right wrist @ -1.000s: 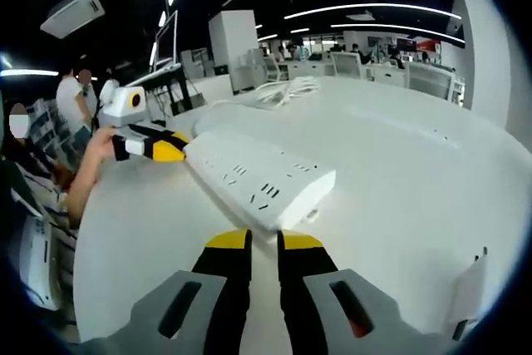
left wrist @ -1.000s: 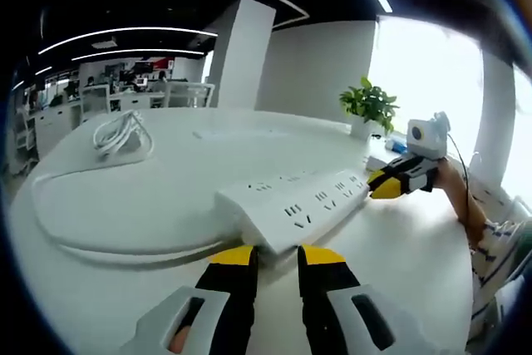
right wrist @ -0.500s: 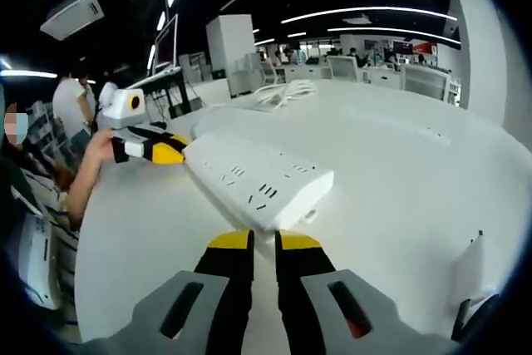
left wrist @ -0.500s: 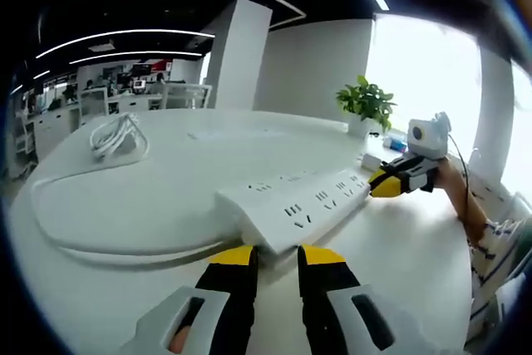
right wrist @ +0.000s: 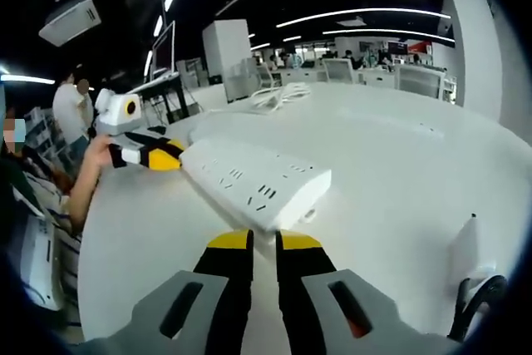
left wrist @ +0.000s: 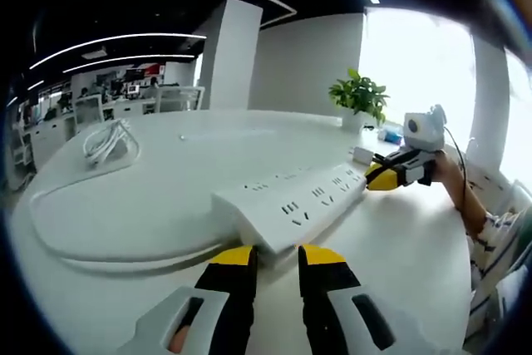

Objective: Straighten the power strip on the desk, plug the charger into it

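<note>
The power strip (left wrist: 291,205) is long and white. It lies flat on the white desk (left wrist: 150,197), and I hold one end in each claw. In the left gripper view, my left claw (left wrist: 277,257) is at the near end of the strip. Its two yellow tips sit close together under that end, but I cannot tell if they pinch it. My right claw (left wrist: 391,176) is at the far end, touching the strip. In the right gripper view, my right claw (right wrist: 264,243) has its tips nearly together at the near end of the strip (right wrist: 253,184), and my left claw (right wrist: 154,155) touches the far end.

The strip's white cord (left wrist: 100,251) runs in a big curve across the desk. A coiled white cable (left wrist: 104,139) lies far off on the left. A green plant (left wrist: 359,97) stands at the far edge, near the bright window.
</note>
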{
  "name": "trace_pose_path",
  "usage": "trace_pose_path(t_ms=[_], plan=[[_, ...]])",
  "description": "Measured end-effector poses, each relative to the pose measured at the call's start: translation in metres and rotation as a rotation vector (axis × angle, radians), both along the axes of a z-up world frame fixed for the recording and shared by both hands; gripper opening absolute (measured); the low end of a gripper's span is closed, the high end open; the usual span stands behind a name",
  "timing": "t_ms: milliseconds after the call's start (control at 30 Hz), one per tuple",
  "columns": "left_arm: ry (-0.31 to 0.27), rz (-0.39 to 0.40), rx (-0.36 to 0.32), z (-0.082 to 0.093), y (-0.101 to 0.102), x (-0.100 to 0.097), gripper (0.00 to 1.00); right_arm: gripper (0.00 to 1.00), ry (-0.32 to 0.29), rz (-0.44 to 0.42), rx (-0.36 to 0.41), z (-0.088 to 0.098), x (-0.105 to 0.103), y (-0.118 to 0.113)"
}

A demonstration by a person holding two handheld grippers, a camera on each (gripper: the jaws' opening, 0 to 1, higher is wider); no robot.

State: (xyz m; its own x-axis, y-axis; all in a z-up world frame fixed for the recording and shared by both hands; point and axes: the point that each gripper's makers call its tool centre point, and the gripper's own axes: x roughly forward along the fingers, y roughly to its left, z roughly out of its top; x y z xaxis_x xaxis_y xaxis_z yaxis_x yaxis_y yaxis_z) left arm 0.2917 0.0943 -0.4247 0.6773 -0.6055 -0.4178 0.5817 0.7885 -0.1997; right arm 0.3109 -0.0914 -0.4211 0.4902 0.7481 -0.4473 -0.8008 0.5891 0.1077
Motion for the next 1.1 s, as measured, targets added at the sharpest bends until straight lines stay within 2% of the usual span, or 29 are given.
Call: trace_pose_path(t_ms=[333,467,567,933,1100], plan=[[-0.009,-0.01,-0.013,0.0,-0.008,-0.003,0.2,0.1,-0.014,-0.013,0.014,0.001,-0.007,-0.01],[-0.019,-0.028,0.04,-0.001,-0.011,-0.004,0.2,0.1,-0.02,-0.011,0.023,0.001,-0.013,-0.011],[-0.022,-0.034,0.055,-0.001,-0.01,-0.003,0.2,0.1,-0.029,-0.013,0.024,0.002,-0.014,-0.011],[-0.011,-0.032,-0.052,0.0,-0.007,-0.002,0.19,0.1,-0.028,-0.029,0.061,0.003,-0.017,-0.01],[-0.028,-0.037,-0.035,0.002,-0.007,-0.003,0.19,0.1,-0.045,-0.021,0.058,0.004,-0.018,-0.009]])
